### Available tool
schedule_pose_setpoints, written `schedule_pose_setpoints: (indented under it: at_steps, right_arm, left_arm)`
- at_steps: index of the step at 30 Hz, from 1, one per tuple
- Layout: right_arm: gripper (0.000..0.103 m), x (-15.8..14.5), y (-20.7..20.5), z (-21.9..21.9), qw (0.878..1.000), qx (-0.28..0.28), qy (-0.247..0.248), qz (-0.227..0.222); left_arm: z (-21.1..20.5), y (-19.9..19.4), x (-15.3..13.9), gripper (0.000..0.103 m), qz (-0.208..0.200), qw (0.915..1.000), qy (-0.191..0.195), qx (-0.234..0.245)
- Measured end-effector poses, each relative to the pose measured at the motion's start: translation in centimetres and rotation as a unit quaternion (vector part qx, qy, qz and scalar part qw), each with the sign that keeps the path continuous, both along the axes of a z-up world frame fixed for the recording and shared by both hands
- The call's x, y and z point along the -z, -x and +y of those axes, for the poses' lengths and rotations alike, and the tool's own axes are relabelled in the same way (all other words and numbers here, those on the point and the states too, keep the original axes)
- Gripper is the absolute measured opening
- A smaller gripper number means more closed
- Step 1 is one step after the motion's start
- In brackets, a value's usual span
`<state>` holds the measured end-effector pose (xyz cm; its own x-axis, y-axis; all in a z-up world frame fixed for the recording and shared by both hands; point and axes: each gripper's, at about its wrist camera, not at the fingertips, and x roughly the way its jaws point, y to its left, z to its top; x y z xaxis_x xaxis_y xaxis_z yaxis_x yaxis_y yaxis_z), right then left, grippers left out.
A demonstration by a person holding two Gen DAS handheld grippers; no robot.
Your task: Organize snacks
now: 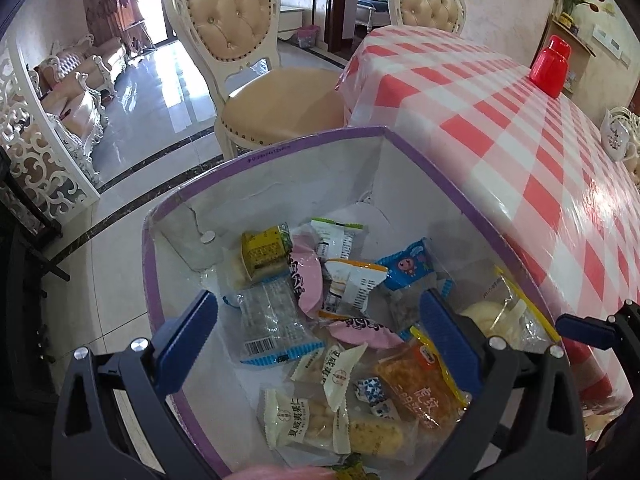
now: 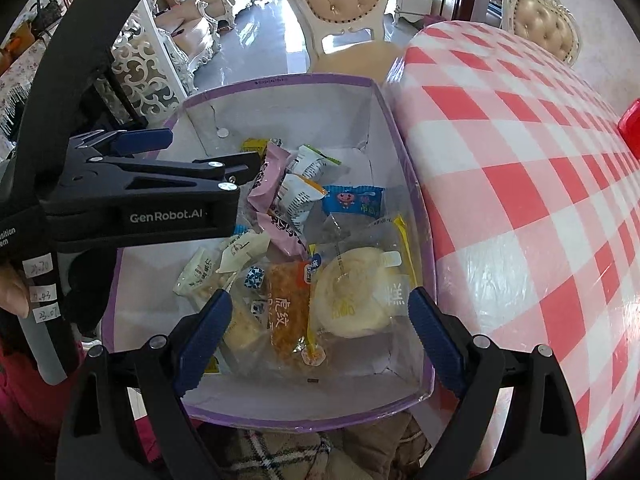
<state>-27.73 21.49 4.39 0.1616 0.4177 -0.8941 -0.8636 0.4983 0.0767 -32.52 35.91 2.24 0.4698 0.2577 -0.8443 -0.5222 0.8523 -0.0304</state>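
We hold both empty, spread tongs, left (image 1: 316,320) and right (image 2: 320,312), over the purple-rimmed white cardboard box (image 2: 280,420); the orange-wrapped cake (image 2: 289,312) seemingly lies nearest the right, lengthwise.

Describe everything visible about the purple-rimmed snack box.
The snack box is an open-topped, roughly rectangular carton that looks like cardboard, with a purple rim and outside and plain white inner walls. One far inner wall shows a crease and a small round white disc. It sits beside the edge of the red-checked table, its long side close against the cloth. Wrapped snacks lie loose over its floor. Both open tools hover above it.
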Motion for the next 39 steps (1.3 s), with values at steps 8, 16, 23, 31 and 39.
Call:
schedule_pose_setpoints:
  at_steps: [8,16,23,31,39]
  right_arm:
    - [0.087,0.3,0.0,0.1,1.000,0.000,0.004,0.002]
    - [0.087,0.5,0.0,0.1,1.000,0.003,0.007,0.004]
    - [0.087,0.8,0.1,0.1,1.000,0.001,0.011,0.005]
    - [0.087,1.0,0.2,0.2,1.000,0.000,0.015,0.007]
    - [0.087,1.5,0.4,0.3,1.000,-0.001,0.018,0.011]
  left_arm:
    - [-0.2,-0.1,0.3,0.101,0.006,1.0000,0.002,0.002]
    - [-0.2,-0.2,0.5,0.101,0.010,0.9999,0.004,0.003]
    - [-0.2,-0.4,0.8,0.101,0.013,0.9999,0.005,0.002]
    - [-0.2,-0.5,1.1,0.101,0.017,0.9998,0.008,0.003]
    - [-0.2,-0.6,1.4,0.101,0.019,0.9998,0.011,0.003]
